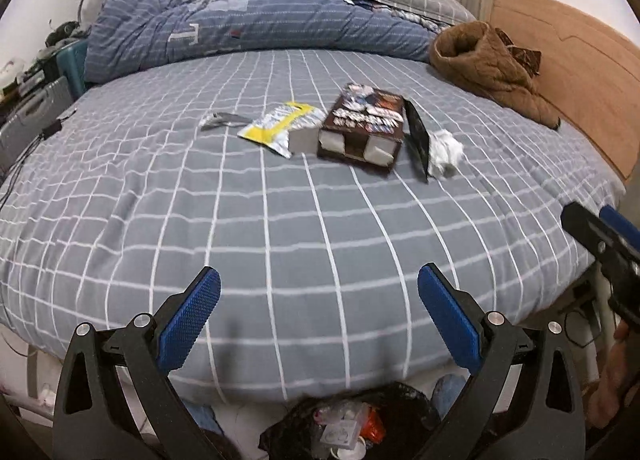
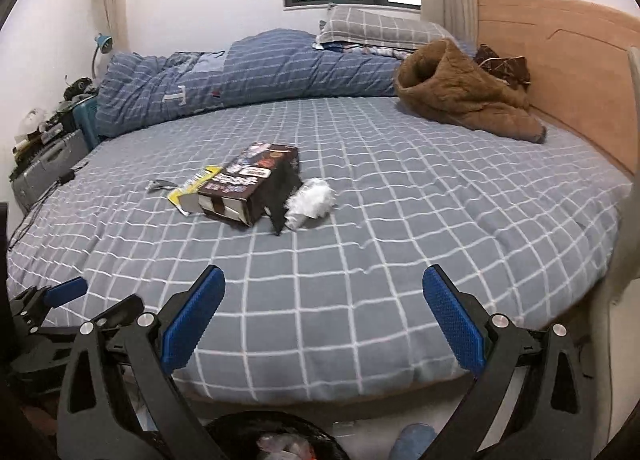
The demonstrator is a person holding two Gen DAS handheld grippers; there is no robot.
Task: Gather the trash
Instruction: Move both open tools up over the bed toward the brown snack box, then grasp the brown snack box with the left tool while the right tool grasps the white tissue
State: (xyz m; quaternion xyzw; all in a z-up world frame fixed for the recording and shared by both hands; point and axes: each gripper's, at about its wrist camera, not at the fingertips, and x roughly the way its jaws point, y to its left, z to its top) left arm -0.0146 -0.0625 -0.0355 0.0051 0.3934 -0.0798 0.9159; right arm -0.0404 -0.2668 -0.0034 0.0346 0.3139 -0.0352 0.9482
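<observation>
Left hand-held gripper [image 1: 319, 292]: fingers spread wide apart, nothing between them, held over the near edge of the bed.
Right hand-held gripper [image 2: 323, 292]: fingers also spread wide, empty, over the near edge of the bed; in the left wrist view it shows as a dark body at the far right [image 1: 600, 248].
Bed [image 1: 280, 219]: grey sheet with a white grid, stretching ahead of both grippers.
Brown box [image 1: 362, 123]: lies flat on the sheet well ahead of the left gripper, slightly to the right of its centre; open end facing the gripper, with white inner parts showing.
Yellow and silver wrapper [image 1: 280, 125]: flat on the sheet, touching the box's left side.
Small grey wrapper [image 1: 218, 120]: further left, just beside the yellow one.
Black flap [image 1: 416, 137]: stands tilted at the box's right side; whether it is joined to the box cannot be told.
Crumpled white paper [image 1: 444, 151]: just right of the flap, touching it.
Trash bag [image 1: 352, 420]: black, open, below the bed edge, between and under the left gripper's fingers, with scraps inside.
Brown jacket [image 1: 488, 63]: heaped far ahead to the right, by the wooden headboard [image 1: 580, 71].
Blue quilt [image 1: 248, 23]: bunched along the far side of the bed.
</observation>
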